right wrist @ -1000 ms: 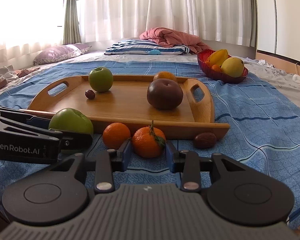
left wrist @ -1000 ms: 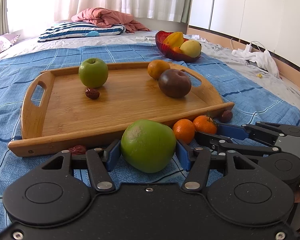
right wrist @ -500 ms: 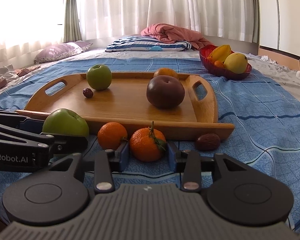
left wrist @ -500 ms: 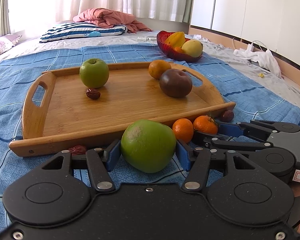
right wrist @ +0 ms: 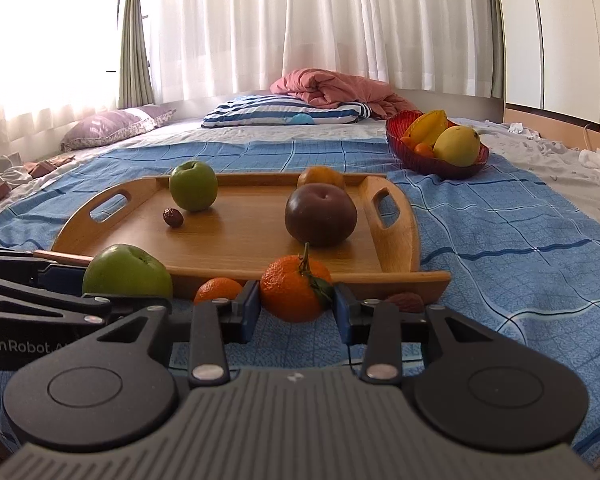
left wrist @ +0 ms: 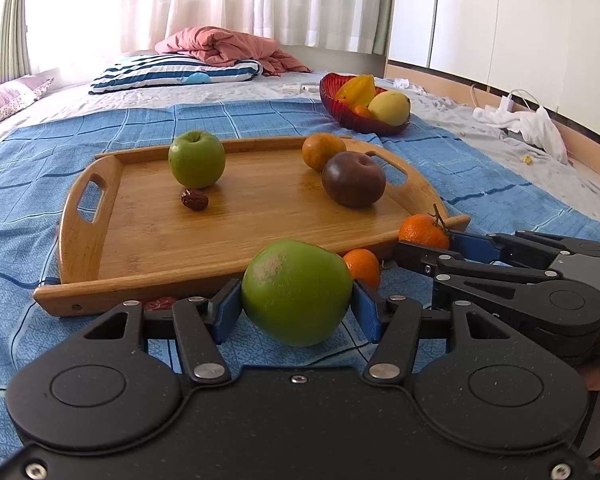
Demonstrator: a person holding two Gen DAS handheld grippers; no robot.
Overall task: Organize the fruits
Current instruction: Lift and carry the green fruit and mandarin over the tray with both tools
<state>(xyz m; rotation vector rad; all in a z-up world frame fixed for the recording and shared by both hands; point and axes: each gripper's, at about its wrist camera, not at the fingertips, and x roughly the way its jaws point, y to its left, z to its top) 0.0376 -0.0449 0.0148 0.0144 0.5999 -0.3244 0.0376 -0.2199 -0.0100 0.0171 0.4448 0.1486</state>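
My left gripper [left wrist: 296,308] is shut on a large green apple [left wrist: 296,292], held above the blue blanket in front of the wooden tray [left wrist: 148,256]. My right gripper [right wrist: 296,312] is shut on a stemmed tangerine [right wrist: 294,292], lifted beside the tray's front edge; it also shows in the left wrist view [left wrist: 422,230]. On the tray lie a green apple [left wrist: 196,164], a red date [left wrist: 194,200], an orange [left wrist: 322,150] and a dark brown fruit [left wrist: 352,184]. A second tangerine [left wrist: 362,266] rests on the blanket.
A red bowl [left wrist: 360,122] with yellow fruits stands behind the tray to the right. A brown date [right wrist: 408,302] and a red date [left wrist: 160,304] lie on the blanket by the tray's front edge. Pillows and a pink quilt [left wrist: 220,46] lie far back.
Both grippers have risen with their fruit. The stemmed tangerine has lifted off the blanket and now stands higher against the tray's front edge.
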